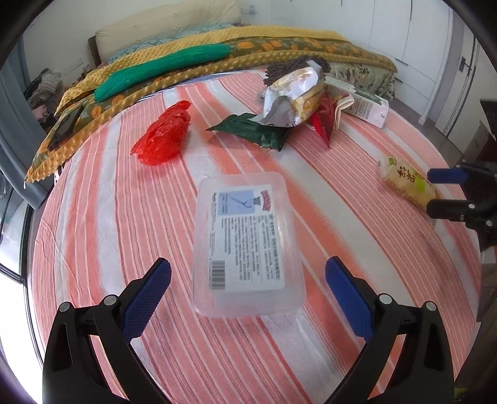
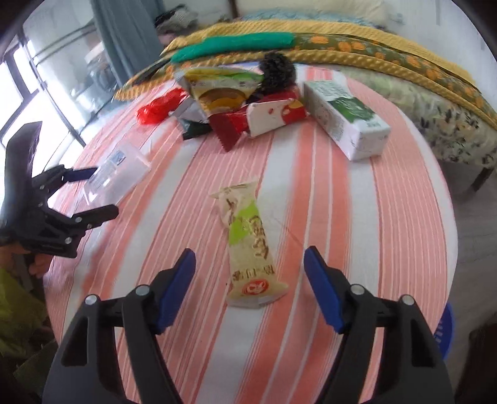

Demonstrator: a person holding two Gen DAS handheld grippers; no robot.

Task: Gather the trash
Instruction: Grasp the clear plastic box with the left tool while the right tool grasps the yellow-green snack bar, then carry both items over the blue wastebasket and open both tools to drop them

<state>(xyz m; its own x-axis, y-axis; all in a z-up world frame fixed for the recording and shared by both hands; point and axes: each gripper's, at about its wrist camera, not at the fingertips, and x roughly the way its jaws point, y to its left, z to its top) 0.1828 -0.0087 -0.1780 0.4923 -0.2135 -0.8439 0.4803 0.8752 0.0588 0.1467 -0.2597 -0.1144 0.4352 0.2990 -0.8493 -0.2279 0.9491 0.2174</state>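
Note:
Trash lies on a striped orange-and-white bed sheet [image 1: 102, 236]. My left gripper [image 1: 248, 279] is open, its blue pads on either side of the near end of a clear plastic box [image 1: 245, 245] with a printed label. My right gripper [image 2: 250, 270] is open around the near end of a yellow-green snack wrapper [image 2: 248, 245]; that wrapper also shows in the left wrist view [image 1: 407, 181]. Farther back lie a red plastic bag [image 1: 164, 136], a dark green packet [image 1: 251, 130], a silver crumpled bag [image 1: 292, 96] and a white-green carton [image 2: 344, 121].
Folded yellow and green blankets [image 1: 186, 62] and a pillow [image 1: 167, 28] lie along the bed's far side. A phone [image 1: 65, 124] rests on the blanket at left. A window [image 2: 37, 102] is to the left. A blue basket rim [image 2: 445, 329] shows at lower right.

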